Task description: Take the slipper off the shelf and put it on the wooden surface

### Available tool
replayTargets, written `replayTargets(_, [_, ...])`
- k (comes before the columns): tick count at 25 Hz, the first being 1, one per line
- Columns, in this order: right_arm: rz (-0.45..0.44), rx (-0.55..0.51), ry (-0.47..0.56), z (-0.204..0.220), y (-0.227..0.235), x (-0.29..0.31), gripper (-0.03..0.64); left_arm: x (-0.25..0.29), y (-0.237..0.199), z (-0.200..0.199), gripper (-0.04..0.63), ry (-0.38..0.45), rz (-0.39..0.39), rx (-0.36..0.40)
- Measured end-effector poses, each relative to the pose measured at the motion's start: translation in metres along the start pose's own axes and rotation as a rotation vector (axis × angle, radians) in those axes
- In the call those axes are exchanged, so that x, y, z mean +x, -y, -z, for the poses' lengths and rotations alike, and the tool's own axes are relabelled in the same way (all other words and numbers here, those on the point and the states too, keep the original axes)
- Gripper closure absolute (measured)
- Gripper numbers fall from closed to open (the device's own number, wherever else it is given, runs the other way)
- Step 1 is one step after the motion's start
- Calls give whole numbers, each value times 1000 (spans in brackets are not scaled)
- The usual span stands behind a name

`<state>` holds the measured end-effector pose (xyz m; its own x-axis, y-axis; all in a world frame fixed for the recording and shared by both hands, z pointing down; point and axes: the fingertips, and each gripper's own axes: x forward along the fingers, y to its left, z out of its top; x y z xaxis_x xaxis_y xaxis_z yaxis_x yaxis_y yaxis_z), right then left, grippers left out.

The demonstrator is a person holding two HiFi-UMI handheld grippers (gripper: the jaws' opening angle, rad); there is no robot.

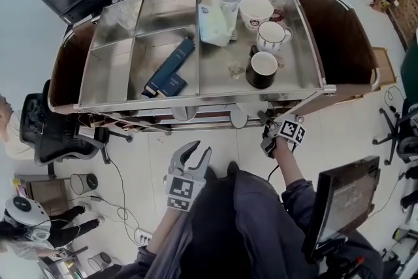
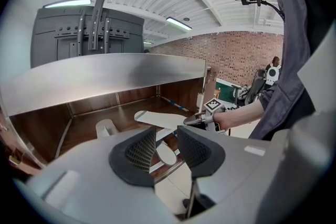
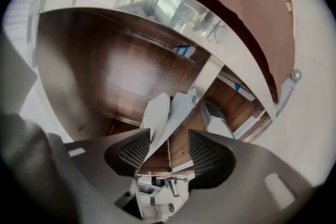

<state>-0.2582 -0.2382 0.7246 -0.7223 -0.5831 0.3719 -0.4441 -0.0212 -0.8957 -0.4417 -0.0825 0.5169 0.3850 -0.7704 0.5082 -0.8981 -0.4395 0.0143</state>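
White slippers lie on the cart's wooden lower shelf (image 2: pixel 100 107). In the left gripper view one slipper (image 2: pixel 157 119) lies flat mid-shelf, another (image 2: pixel 106 127) sits to its left, and a third (image 2: pixel 167 153) is at the front edge. My right gripper (image 1: pixel 266 129) reaches under the steel top; in its own view its jaws (image 3: pixel 169 147) stand open with the edge of a white slipper (image 3: pixel 156 115) between them, close to the left pad. Another slipper (image 3: pixel 214 118) lies to the right. My left gripper (image 1: pixel 198 150) hangs open and holds nothing in front of the cart.
The steel top (image 1: pixel 163 36) carries a blue book (image 1: pixel 171 66), a plastic bag (image 1: pixel 214 19), and cups (image 1: pixel 263 68). A black office chair (image 1: pixel 49 134) stands at left, a monitor (image 1: pixel 343 202) at lower right. Cables and a power strip (image 1: pixel 140 235) lie on the floor.
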Motion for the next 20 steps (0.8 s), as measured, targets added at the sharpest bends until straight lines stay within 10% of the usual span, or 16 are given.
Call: replayTargets(20, [-127, 52, 11, 3, -27, 11, 580, -17, 6, 4, 463, 1, -20, -10])
